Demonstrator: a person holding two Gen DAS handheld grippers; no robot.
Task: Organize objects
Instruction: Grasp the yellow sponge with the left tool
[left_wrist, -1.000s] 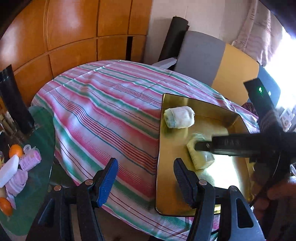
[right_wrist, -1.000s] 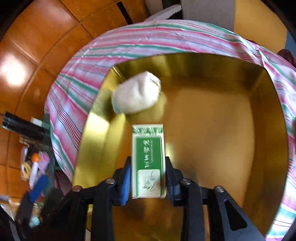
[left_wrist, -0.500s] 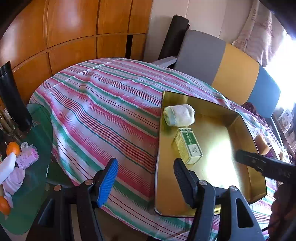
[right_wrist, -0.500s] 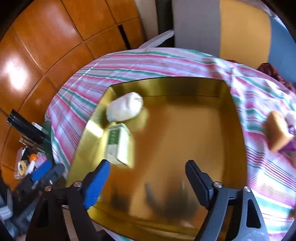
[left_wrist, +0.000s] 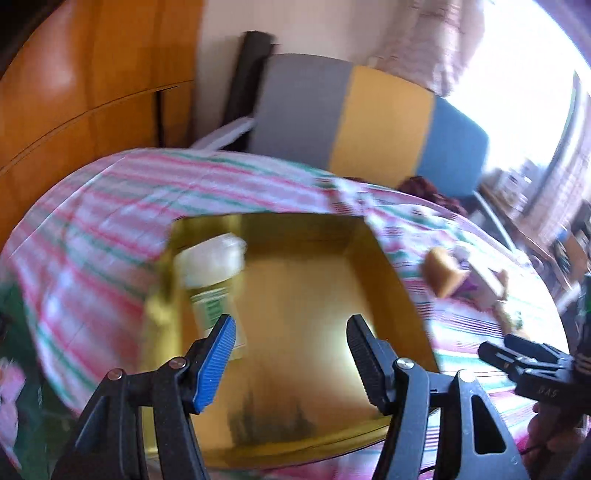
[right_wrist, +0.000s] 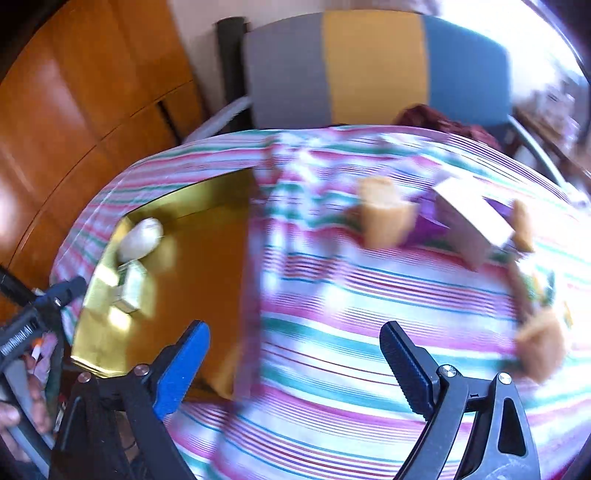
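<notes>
Left wrist view, blurred: a striped tablecloth (left_wrist: 92, 229) fills the middle of the frame, and on it sits a gold tray (left_wrist: 306, 295) at centre. Inside the tray's left part lie a white roll (left_wrist: 214, 258) and, just below it, a green-and-white box (left_wrist: 214, 306). The left gripper (left_wrist: 291, 354) hangs over the tray at bottom centre, jaws apart, nothing between them. Right of the tray lies a tan block (left_wrist: 441, 271). The right gripper (right_wrist: 295, 365), at the bottom of its own view, has just been opening; its jaws stand wide and empty over the cloth.
</notes>
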